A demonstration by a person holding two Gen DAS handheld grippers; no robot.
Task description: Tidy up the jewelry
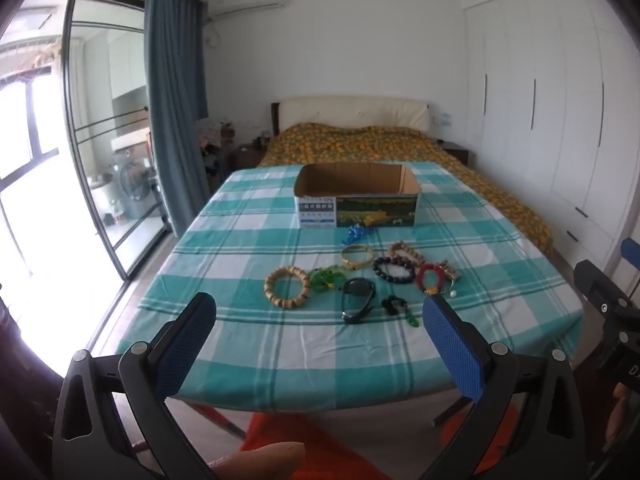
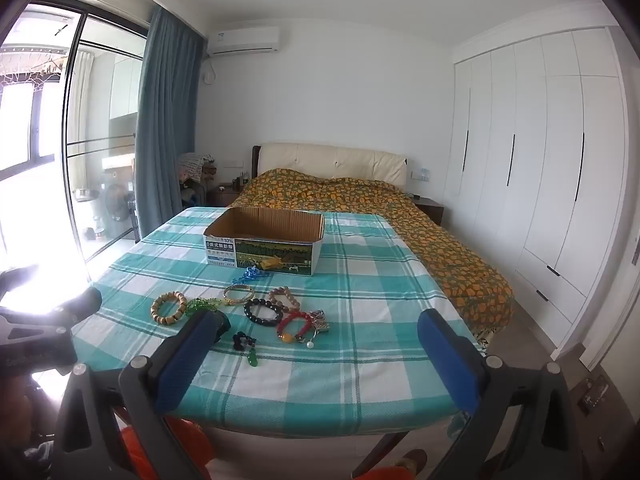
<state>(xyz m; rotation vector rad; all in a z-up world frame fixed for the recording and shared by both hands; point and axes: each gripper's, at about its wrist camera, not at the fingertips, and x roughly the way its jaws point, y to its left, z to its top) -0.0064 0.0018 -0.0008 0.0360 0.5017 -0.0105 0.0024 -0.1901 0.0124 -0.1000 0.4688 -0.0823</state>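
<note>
Several pieces of jewelry lie on a teal checked tablecloth (image 1: 248,344): a tan wooden bead bracelet (image 1: 286,292), a green glass bracelet (image 1: 328,278), a gold bangle (image 1: 357,257), a dark bead bracelet (image 1: 394,269), a red bracelet (image 1: 430,279), a black watch (image 1: 358,298) and a blue crystal piece (image 1: 355,234). An open cardboard box (image 1: 357,194) stands behind them. My left gripper (image 1: 320,316) is open and empty, held above the table's near edge. My right gripper (image 2: 316,334) is open and empty too, near the red bracelet (image 2: 295,325).
A bed with an orange patterned cover (image 2: 400,216) lies behind the table. White wardrobes (image 2: 552,184) fill the right wall. A glass sliding door (image 1: 100,152) and a blue curtain (image 1: 172,80) are at the left. The other gripper shows at the frame edge (image 1: 608,304).
</note>
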